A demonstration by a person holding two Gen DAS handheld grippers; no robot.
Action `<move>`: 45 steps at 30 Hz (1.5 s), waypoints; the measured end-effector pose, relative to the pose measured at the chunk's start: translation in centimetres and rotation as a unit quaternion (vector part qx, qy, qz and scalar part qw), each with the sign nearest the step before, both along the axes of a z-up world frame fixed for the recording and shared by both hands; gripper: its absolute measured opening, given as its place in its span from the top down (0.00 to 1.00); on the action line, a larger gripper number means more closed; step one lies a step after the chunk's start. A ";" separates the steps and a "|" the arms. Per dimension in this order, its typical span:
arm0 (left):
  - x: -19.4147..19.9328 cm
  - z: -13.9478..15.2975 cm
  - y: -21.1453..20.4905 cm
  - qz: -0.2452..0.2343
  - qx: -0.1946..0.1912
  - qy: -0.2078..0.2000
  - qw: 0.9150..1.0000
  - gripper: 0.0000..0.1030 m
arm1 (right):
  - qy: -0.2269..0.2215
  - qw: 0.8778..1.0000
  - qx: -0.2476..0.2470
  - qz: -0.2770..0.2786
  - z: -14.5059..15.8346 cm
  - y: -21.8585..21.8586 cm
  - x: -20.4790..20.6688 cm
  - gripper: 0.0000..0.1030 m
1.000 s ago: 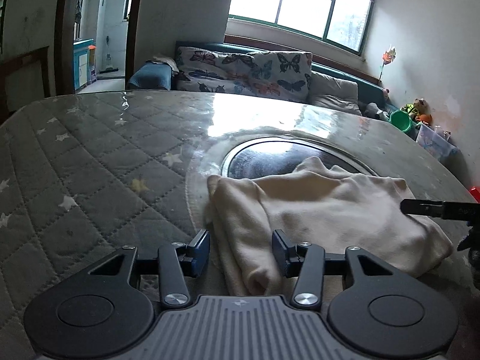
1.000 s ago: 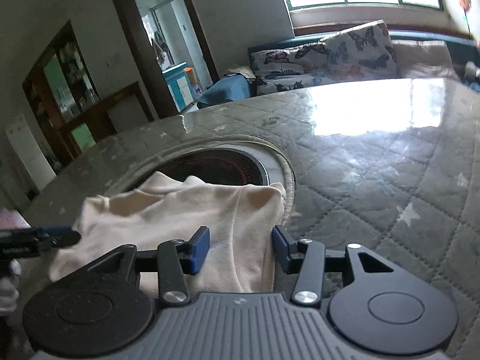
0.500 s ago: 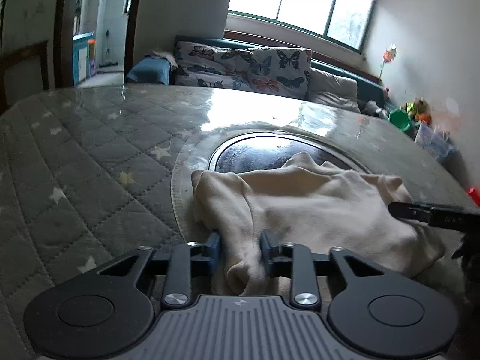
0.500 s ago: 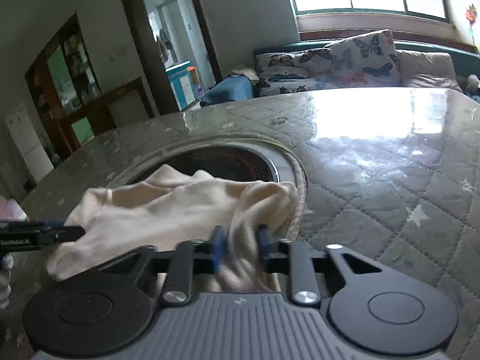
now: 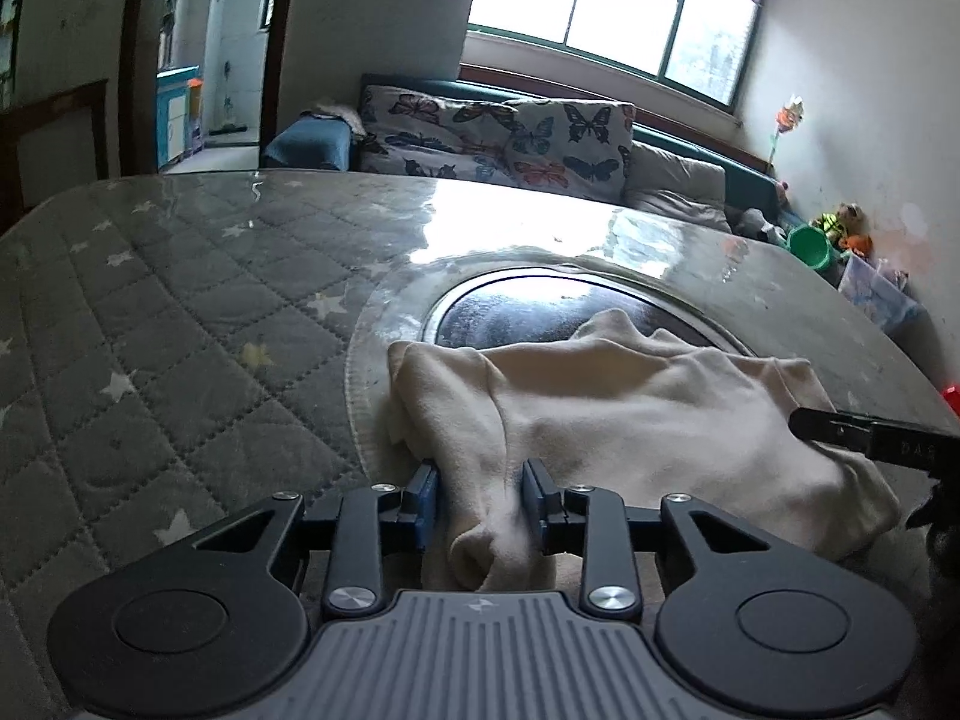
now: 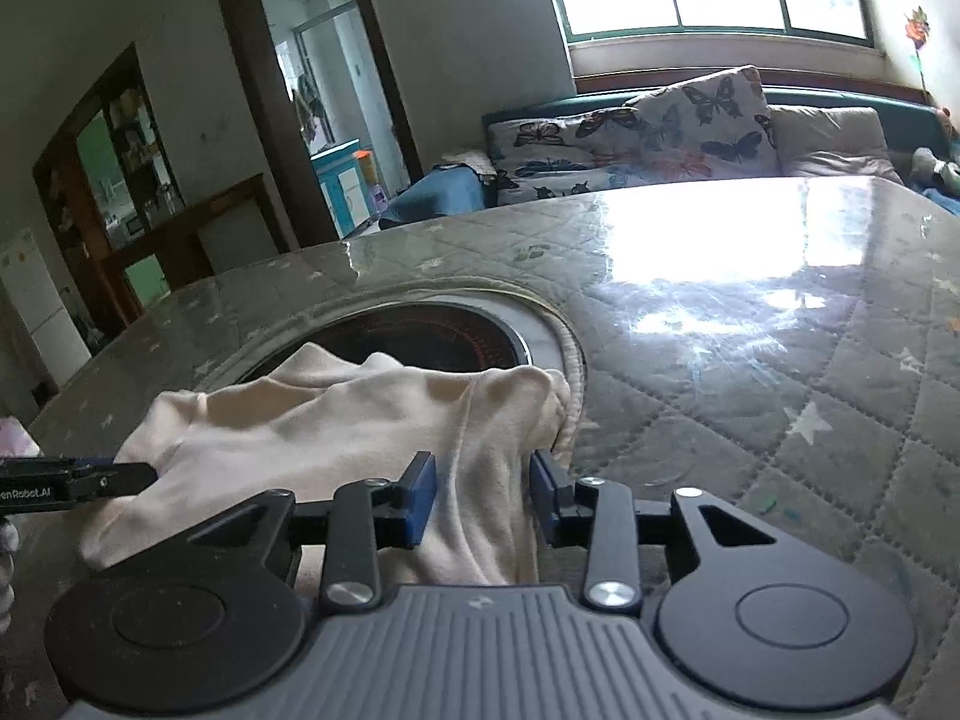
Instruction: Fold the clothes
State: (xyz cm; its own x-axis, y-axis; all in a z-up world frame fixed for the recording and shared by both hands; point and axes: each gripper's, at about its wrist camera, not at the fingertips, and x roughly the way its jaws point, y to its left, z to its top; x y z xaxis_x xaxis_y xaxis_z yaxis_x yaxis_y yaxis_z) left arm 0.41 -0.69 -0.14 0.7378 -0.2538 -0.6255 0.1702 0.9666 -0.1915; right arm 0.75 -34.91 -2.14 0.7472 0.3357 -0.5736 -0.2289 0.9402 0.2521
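Observation:
A cream garment (image 5: 630, 408) lies bunched on the round table, partly over the dark glass hob (image 5: 540, 306) at its centre. My left gripper (image 5: 480, 495) is shut on the garment's near left corner; a fold of cloth is pinched between the blue pads. My right gripper (image 6: 483, 492) is shut on the near right corner of the same cream garment (image 6: 336, 420). Each gripper's fingers show at the edge of the other view: the right gripper's fingers (image 5: 864, 435) at the right edge of the left wrist view, the left gripper's fingers (image 6: 78, 480) at the left edge of the right wrist view.
The table carries a grey quilted star-pattern cover (image 5: 150, 312) under a glossy clear sheet. Behind it stand a sofa with butterfly cushions (image 5: 498, 138), a doorway (image 6: 318, 102) and a window. A green bucket (image 5: 810, 246) and toys sit at the far right.
Both grippers went from open around the garment's near corners to shut on them. The cloth is now gathered and lifted slightly at both corners.

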 end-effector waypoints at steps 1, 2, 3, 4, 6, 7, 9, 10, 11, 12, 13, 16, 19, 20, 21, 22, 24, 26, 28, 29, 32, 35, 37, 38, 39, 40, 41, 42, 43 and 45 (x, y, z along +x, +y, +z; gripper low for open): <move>0.1 0.0 -0.1 -0.002 -0.001 0.001 1.000 0.78 | 0.003 1.000 0.000 0.004 0.0 0.2 0.0 0.84; 0.1 0.1 0.0 -0.002 -0.003 0.002 1.000 0.80 | 0.003 1.000 -0.002 0.007 0.0 0.4 -0.1 0.86; 0.1 0.2 0.0 -0.002 -0.004 0.003 1.000 0.82 | -0.003 1.000 -0.006 0.006 0.1 0.5 -0.3 0.88; 0.1 0.3 0.0 -0.002 -0.006 0.003 1.000 0.82 | -0.008 1.000 -0.005 0.005 0.3 0.4 -0.6 0.88; -0.2 0.9 -0.1 -0.007 -0.008 -0.003 1.000 0.83 | -0.019 1.000 -0.001 0.000 0.8 0.2 -1.3 0.89; -0.4 1.3 -0.2 -0.011 -0.008 -0.009 1.000 0.83 | -0.024 1.000 0.001 -0.002 1.1 0.0 -1.7 0.89; -0.6 2.1 -0.5 -0.022 -0.012 -0.019 1.000 0.83 | -0.033 0.999 0.003 -0.005 1.7 -0.4 -2.5 0.89; -0.8 2.5 -0.8 -0.028 -0.014 -0.023 0.999 0.83 | -0.038 0.999 0.002 -0.008 2.0 -0.6 -2.9 0.89; -0.8 2.9 -1.2 -0.035 -0.017 -0.027 0.999 0.83 | -0.045 0.999 -0.001 -0.011 2.4 -0.9 -3.5 0.89; -0.9 3.2 -1.7 -0.043 -0.021 -0.030 0.998 0.83 | -0.050 0.999 -0.005 -0.015 2.8 -1.1 -4.1 0.89; -1.0 3.5 -2.2 -0.052 -0.023 -0.032 0.998 0.83 | -0.054 0.998 -0.008 -0.020 3.2 -1.4 -4.6 0.89; -1.2 4.1 -4.3 -0.081 -0.032 -0.035 0.996 0.83 | -0.066 0.997 -0.016 -0.041 4.3 -2.8 -6.6 0.89; -1.5 4.4 -7.0 -0.114 -0.033 -0.037 0.992 0.83 | -0.076 0.994 -0.033 -0.067 5.3 -4.5 -8.8 0.89; -1.5 4.4 -8.1 -0.126 -0.033 -0.037 0.991 0.83 | -0.078 0.993 -0.040 -0.075 5.5 -5.0 -9.5 0.89; -1.6 4.4 -9.1 -0.137 -0.033 -0.037 0.989 0.83 | -0.080 0.992 -0.048 -0.084 5.7 -5.6 -10.3 0.89; -1.6 4.4 -10.1 -0.148 -0.034 -0.036 0.988 0.83 | -0.081 0.991 -0.056 -0.095 5.9 -6.2 -11.2 0.89; -1.6 4.4 -12.0 -0.170 -0.037 -0.033 0.984 0.83 | -0.081 0.988 -0.071 -0.115 6.1 -7.3 -12.8 0.89; -1.6 4.5 -13.9 -0.191 -0.041 -0.030 0.980 0.83 | -0.082 0.984 -0.088 -0.135 6.2 -8.3 -14.4 0.89; -1.5 4.6 -15.9 -0.213 -0.046 -0.028 0.975 0.83 | -0.080 0.980 -0.100 -0.154 6.2 -9.2 -15.6 0.89; -1.5 4.6 -16.9 -0.225 -0.046 -0.028 0.973 0.83 | -0.078 0.978 -0.105 -0.164 6.1 -9.7 -16.1 0.89; -1.5 4.5 -19.7 -0.260 -0.045 -0.025 0.964 0.83 | -0.070 0.970 -0.114 -0.205 5.7 -11.5 -17.6 0.89; -1.6 3.8 -22.1 -0.286 -0.044 -0.015 0.957 0.82 | -0.062 0.961 -0.121 -0.243 5.1 -12.8 -18.8 0.89; -1.6 3.2 -23.2 -0.297 -0.040 -0.007 0.954 0.82 | -0.052 0.954 -0.128 -0.264 4.3 -13.4 -19.4 0.89; -1.6 2.8 -23.6 -0.301 -0.037 -0.004 0.953 0.82 | -0.046 0.953 -0.130 -0.270 3.9 -13.6 -19.6 0.89; -1.7 2.5 -23.9 -0.303 -0.031 -0.002 0.952 0.81 | -0.036 0.951 -0.133 -0.276 3.2 -13.9 -19.9 0.89; -1.8 2.4 -24.0 -0.305 -0.026 -0.003 0.952 0.79 | -0.029 0.950 -0.135 -0.279 2.7 -14.1 -20.1 0.88; -2.0 2.3 -24.1 -0.307 -0.020 -0.004 0.952 0.77 | -0.024 0.950 -0.138 -0.280 2.4 -14.2 -20.2 0.88; -2.1 2.2 -24.1 -0.308 -0.015 -0.005 0.951 0.76 | -0.019 0.949 -0.140 -0.281 2.1 -14.3 -20.2 0.87; -2.2 2.3 -23.9 -0.308 -0.011 -0.008 0.951 0.76 | -0.017 0.948 -0.142 -0.283 1.9 -14.4 -20.3 0.84; -2.5 2.7 -23.2 -0.309 -0.005 -0.018 0.951 0.73 | -0.020 0.946 -0.144 -0.288 2.1 -14.5 -20.2 0.82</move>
